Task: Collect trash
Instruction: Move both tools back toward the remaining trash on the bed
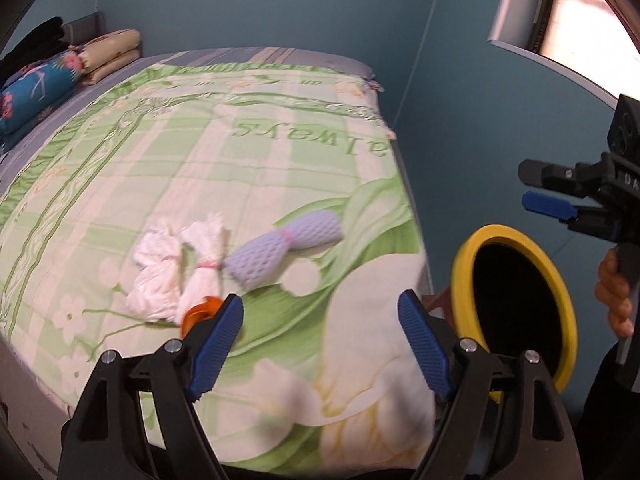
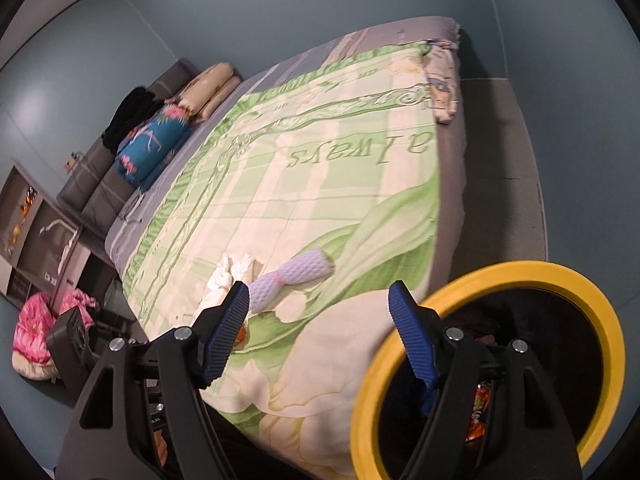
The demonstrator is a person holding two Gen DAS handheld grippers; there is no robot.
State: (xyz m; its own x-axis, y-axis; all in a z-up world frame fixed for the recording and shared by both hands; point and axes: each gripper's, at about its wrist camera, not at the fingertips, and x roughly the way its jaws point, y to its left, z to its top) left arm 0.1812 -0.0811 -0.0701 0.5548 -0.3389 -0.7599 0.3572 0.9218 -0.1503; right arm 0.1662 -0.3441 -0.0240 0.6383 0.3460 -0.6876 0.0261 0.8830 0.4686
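Note:
On the bed's green floral quilt (image 1: 248, 168) lie white foam net wrappers (image 1: 176, 268), a lilac foam net sleeve (image 1: 280, 252) and a small orange piece (image 1: 200, 312) by my left finger. They also show in the right wrist view: the white wrappers (image 2: 228, 276) and the lilac sleeve (image 2: 292, 276). My left gripper (image 1: 320, 344) is open and empty above the quilt's near end. My right gripper (image 2: 316, 336) is open and empty over the bed corner and shows in the left view (image 1: 548, 196). A yellow-rimmed black bin (image 1: 516, 312) stands beside the bed (image 2: 560, 280), with wrappers inside.
Folded blankets and a blue floral bolster (image 1: 36, 92) lie at the head of the bed. A window (image 1: 580, 12) is in the blue wall on the right. In the right wrist view, a pink bundle (image 2: 36, 336) and shelves (image 2: 32, 232) stand left of the bed.

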